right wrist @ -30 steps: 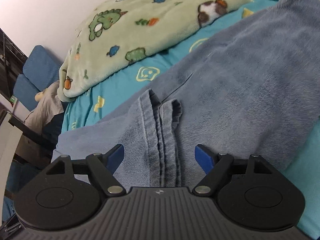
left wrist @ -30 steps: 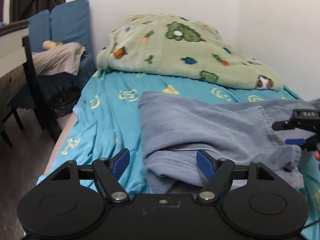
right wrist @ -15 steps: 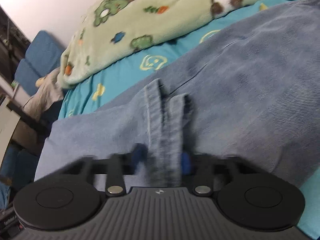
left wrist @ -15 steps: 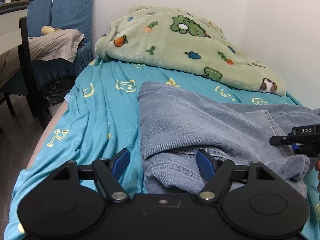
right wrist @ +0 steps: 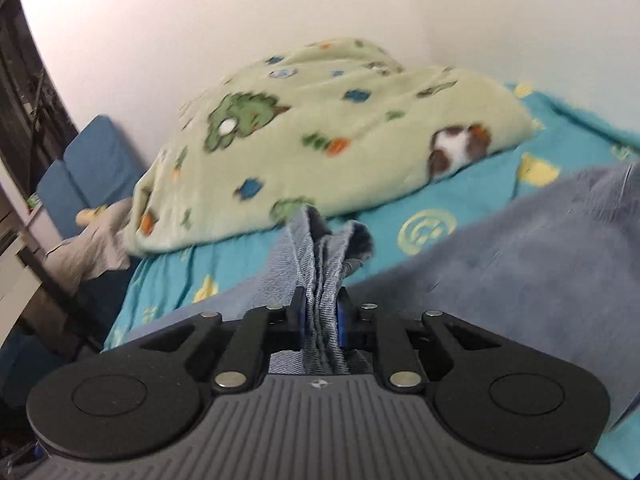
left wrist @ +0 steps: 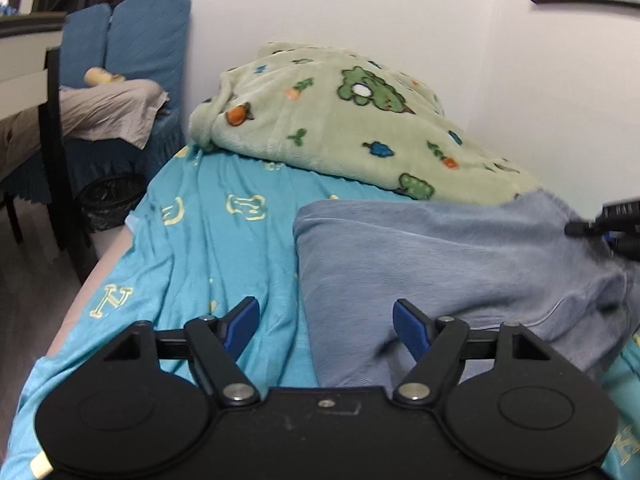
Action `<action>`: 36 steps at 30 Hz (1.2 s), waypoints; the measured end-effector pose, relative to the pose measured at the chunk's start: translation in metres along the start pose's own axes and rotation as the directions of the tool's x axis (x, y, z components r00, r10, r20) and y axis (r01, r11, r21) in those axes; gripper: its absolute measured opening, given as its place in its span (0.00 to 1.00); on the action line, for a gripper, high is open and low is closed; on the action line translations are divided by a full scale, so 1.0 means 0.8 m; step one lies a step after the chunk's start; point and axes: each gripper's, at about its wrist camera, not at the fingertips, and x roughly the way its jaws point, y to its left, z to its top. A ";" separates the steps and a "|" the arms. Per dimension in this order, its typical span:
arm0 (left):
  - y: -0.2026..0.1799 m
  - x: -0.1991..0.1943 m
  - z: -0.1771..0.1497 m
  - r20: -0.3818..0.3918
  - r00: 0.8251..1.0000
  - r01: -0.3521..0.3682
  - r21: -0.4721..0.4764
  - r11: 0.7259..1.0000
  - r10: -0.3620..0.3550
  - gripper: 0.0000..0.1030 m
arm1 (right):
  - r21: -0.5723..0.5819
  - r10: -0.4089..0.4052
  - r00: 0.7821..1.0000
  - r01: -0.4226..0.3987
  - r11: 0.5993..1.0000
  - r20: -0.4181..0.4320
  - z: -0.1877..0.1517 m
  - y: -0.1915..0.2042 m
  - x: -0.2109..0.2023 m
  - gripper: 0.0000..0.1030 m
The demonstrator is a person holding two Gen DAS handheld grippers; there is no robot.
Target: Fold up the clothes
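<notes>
The room is bright with soft, even light and only weak shadows. Both pictures bend and curve at the edges. The right wrist picture is smeared with blur, most on the green blanket (right wrist: pixel 320 136). The left picture is sharper.

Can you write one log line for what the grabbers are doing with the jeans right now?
right hand-held gripper: closing on jeans hems | left hand-held gripper: open, jeans edge between, unpinched | jeans: on bed sheet
</notes>
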 end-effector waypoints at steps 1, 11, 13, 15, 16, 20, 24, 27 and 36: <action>-0.003 0.005 -0.002 -0.011 1.000 0.000 0.007 1.000 0.000 0.69 | -0.001 -0.014 1.000 0.014 1.000 -0.013 0.002 -0.009 0.005 0.14; -0.024 0.042 -0.023 -0.104 0.995 0.004 0.077 0.997 0.004 0.69 | 0.027 -0.081 0.986 0.086 0.996 -0.149 -0.036 -0.067 0.043 0.30; -0.023 0.043 -0.024 -0.109 0.994 0.007 0.074 0.997 0.001 0.69 | 0.015 -0.084 0.987 0.087 0.996 -0.135 -0.028 -0.061 0.028 0.45; -0.022 0.041 -0.023 -0.111 0.994 0.009 0.064 0.998 -0.002 0.69 | -0.001 -0.089 0.991 0.090 0.996 -0.098 -0.020 -0.058 0.004 0.55; -0.021 0.040 -0.023 -0.113 0.994 0.010 0.060 0.998 -0.003 0.69 | -0.002 -0.096 0.992 0.096 0.995 -0.080 -0.016 -0.060 -0.009 0.60; -0.019 0.035 -0.020 -0.107 0.994 0.009 0.051 0.999 -0.003 0.69 | 0.043 -0.191 0.982 0.190 0.981 0.015 -0.004 -0.091 -0.074 0.69; -0.015 0.030 -0.018 -0.108 0.994 0.007 0.030 1.000 -0.004 0.69 | 0.218 -0.331 0.939 0.305 0.927 0.095 0.000 -0.150 -0.128 0.75; -0.012 0.027 -0.016 -0.107 0.994 0.004 0.018 1.000 -0.002 0.69 | 0.383 -0.355 0.932 0.301 0.873 0.077 -0.009 -0.187 -0.140 0.75; -0.009 0.029 -0.013 -0.112 0.994 0.010 -0.012 1.000 -0.012 0.69 | 0.596 -0.339 0.941 0.264 0.758 0.014 -0.032 -0.227 -0.134 0.87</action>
